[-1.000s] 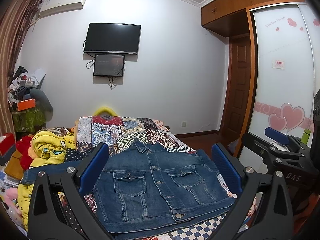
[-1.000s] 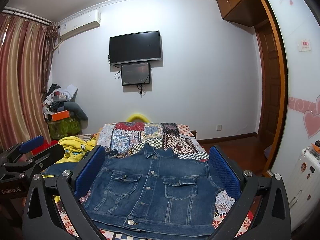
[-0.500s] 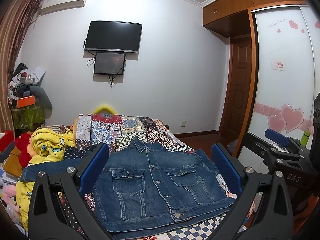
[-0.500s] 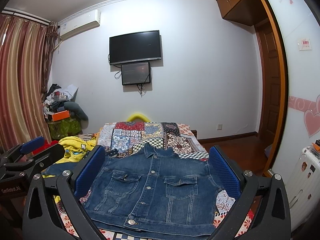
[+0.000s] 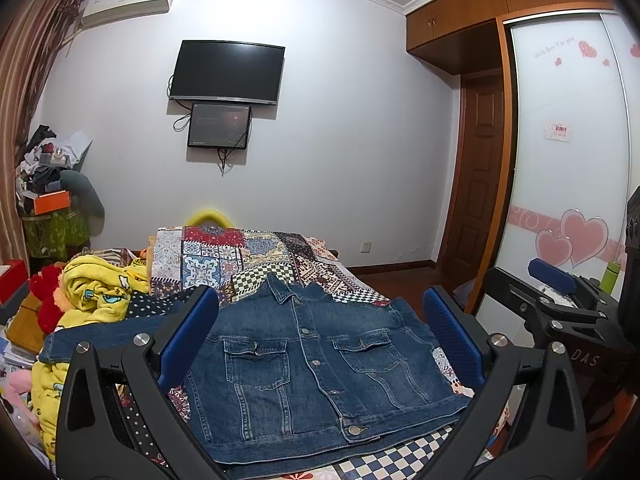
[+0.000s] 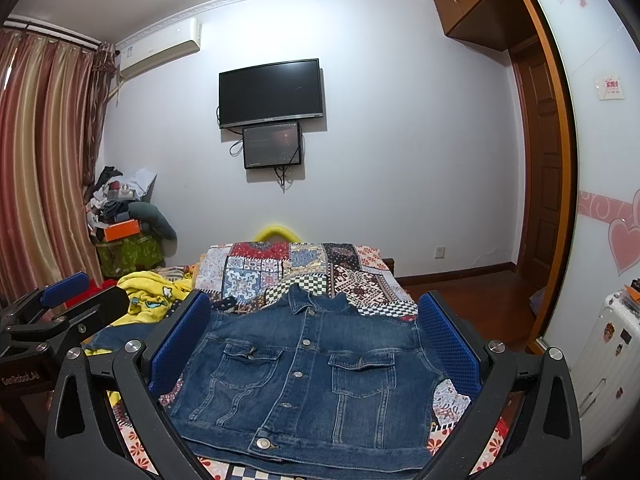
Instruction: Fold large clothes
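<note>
Two grippers, left gripper (image 5: 320, 332) and right gripper (image 6: 314, 330), hang with fingers spread wide, grasping nothing, above a denim jacket (image 5: 316, 364) lying flat and buttoned on the patchwork bedspread (image 5: 256, 256). Yellow clothing (image 5: 92, 292) lies heaped alongside; beyond, a television (image 5: 228, 72) hangs on the wall.

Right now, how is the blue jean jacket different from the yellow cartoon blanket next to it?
The denim jacket is dark blue and lies spread flat, buttoned, front up on the patchwork bedspread; the yellow blanket is bright yellow with cartoon prints and sits bunched in a heap. The jacket lies between the open fingers of the left gripper; the blanket is off to the left side. Both are soft fabric on the bed, and neither is being held.
</note>
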The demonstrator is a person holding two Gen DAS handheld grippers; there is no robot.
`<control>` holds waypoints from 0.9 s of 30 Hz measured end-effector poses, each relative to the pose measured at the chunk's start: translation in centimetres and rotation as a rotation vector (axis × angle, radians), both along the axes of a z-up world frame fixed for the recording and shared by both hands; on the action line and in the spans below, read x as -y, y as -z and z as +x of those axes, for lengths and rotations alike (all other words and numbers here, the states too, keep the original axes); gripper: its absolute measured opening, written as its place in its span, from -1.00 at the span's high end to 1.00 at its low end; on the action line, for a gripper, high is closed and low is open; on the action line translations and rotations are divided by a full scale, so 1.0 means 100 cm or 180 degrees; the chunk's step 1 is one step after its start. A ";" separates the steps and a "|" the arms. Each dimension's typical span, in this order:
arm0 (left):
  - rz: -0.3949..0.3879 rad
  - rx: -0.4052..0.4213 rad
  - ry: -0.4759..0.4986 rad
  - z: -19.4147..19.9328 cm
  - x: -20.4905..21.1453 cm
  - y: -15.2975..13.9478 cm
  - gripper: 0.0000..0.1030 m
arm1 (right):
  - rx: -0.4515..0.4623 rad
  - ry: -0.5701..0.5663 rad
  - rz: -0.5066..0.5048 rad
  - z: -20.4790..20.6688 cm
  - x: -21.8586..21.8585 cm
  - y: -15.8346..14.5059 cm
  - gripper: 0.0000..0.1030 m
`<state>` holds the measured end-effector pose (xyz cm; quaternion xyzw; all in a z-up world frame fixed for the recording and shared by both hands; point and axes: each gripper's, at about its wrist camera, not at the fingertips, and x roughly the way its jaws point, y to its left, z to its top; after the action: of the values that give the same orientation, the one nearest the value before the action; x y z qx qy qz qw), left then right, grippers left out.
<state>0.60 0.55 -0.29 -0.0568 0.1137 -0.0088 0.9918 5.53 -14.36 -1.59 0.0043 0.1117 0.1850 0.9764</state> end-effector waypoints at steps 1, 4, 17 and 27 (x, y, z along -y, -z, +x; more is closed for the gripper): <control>-0.0005 0.0000 0.0002 0.000 0.000 0.000 -1.00 | -0.0003 -0.0002 -0.0003 0.000 -0.001 0.001 -1.00; -0.0009 -0.0001 0.0001 -0.001 0.000 0.000 -1.00 | -0.0005 0.0002 -0.0007 0.000 -0.001 0.002 -1.00; -0.0006 0.0013 -0.0012 -0.002 -0.001 0.001 -1.00 | -0.0053 0.0009 -0.0006 0.005 -0.002 0.004 -1.00; -0.0043 -0.0029 -0.0101 0.003 -0.014 0.006 -1.00 | -0.0138 0.0045 -0.0025 0.011 -0.005 0.008 -1.00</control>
<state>0.94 1.96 -0.93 -0.0653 0.1172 0.0064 0.9909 6.67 -13.84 -2.40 0.0053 0.1335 0.1774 0.9750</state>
